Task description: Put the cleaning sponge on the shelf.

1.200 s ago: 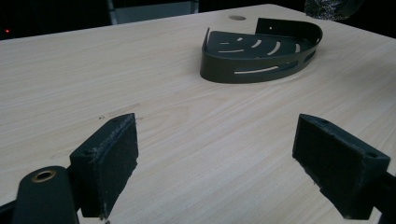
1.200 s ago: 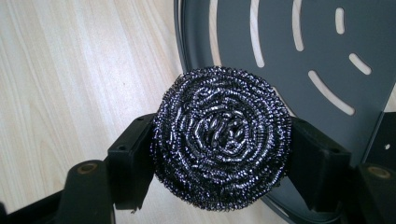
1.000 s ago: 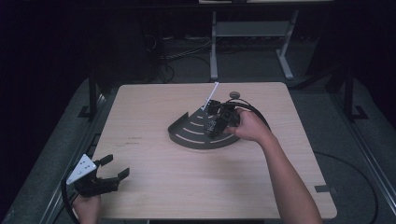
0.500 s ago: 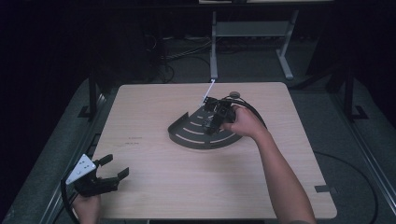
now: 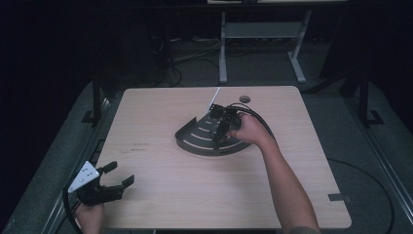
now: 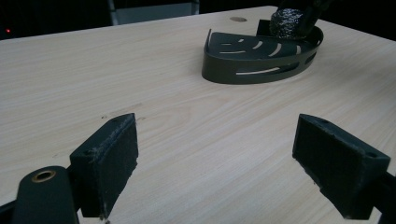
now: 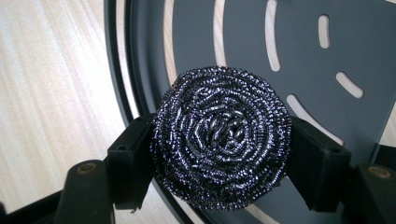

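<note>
A dark quarter-round slotted tray (image 5: 199, 138) (image 6: 261, 58) (image 7: 355, 42) lies near the middle of the wooden table (image 5: 160, 195). My right gripper (image 5: 220, 127) (image 7: 219, 154) is shut on a round steel-wool scourer (image 7: 219, 142) (image 6: 288, 21) and holds it low over the tray's right part, close above its slotted floor. At the table's near left corner my left gripper (image 5: 117, 178) (image 6: 231, 163) rests open, its pads (image 6: 114, 149) wide apart with nothing but bare wood between them.
A white strip (image 5: 214, 99) lies on the table just behind the tray, beside a small round hole (image 5: 244, 99). A metal stand (image 5: 258, 34) and cables sit on the dark floor beyond the far edge. Bare wood lies between the two grippers.
My right gripper has come down and slightly toward the left with the scourer, from above the tray's back edge to low over its floor. The left gripper has stayed put.
</note>
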Motion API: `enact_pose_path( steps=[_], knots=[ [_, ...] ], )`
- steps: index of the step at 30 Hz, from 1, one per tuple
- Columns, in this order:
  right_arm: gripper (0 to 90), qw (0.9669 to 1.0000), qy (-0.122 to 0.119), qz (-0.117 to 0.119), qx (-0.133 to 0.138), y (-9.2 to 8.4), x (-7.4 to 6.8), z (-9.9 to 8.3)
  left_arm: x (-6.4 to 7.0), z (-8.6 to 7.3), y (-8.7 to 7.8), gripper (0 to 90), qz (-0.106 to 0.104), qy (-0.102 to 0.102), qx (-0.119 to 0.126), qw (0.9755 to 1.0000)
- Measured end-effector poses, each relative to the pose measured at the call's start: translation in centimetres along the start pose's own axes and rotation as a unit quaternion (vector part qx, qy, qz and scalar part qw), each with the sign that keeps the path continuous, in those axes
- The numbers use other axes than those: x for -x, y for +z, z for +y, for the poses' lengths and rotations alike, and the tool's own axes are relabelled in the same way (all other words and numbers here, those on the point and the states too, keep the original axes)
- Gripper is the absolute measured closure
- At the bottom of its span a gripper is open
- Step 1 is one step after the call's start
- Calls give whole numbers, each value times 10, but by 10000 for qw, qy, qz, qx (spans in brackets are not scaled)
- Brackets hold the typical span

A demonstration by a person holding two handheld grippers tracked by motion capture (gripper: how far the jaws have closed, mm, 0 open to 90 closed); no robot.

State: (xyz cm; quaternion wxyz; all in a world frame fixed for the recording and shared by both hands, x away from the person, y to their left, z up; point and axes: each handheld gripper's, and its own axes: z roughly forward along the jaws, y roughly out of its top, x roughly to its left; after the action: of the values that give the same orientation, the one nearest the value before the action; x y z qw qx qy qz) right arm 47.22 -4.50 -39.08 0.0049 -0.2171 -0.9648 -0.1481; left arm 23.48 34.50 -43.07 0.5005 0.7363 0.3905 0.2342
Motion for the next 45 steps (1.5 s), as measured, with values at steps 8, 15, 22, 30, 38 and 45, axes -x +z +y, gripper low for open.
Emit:
enact_pose_path(
  steps=[8, 15, 22, 30, 38, 45],
  knots=[
    [300, 10000, 89, 8, 21, 7, 6, 0, 1, 0, 1, 137, -11, 11, -12, 10000],
    [300, 9998, 178, 59, 56, 15, 11, -1, 0, 0, 1, 137, -1, 4, -11, 10000],
    [300, 9993, 330, 127, 100, 22, 16, -6, 0, 0, 1, 137, -11, 14, -12, 10000],
    [300, 9992, 377, 126, 58, 27, 20, -6, 1, 0, 1, 137, -10, 22, -16, 10000],
    [299, 9991, 415, 91, 70, 33, 22, -6, 1, 0, 1, 137, -3, 21, -14, 10000],
    [298, 9992, 394, 50, 86, 34, 22, -5, 1, 0, 2, 137, -16, 21, -28, 10000]
  ],
)
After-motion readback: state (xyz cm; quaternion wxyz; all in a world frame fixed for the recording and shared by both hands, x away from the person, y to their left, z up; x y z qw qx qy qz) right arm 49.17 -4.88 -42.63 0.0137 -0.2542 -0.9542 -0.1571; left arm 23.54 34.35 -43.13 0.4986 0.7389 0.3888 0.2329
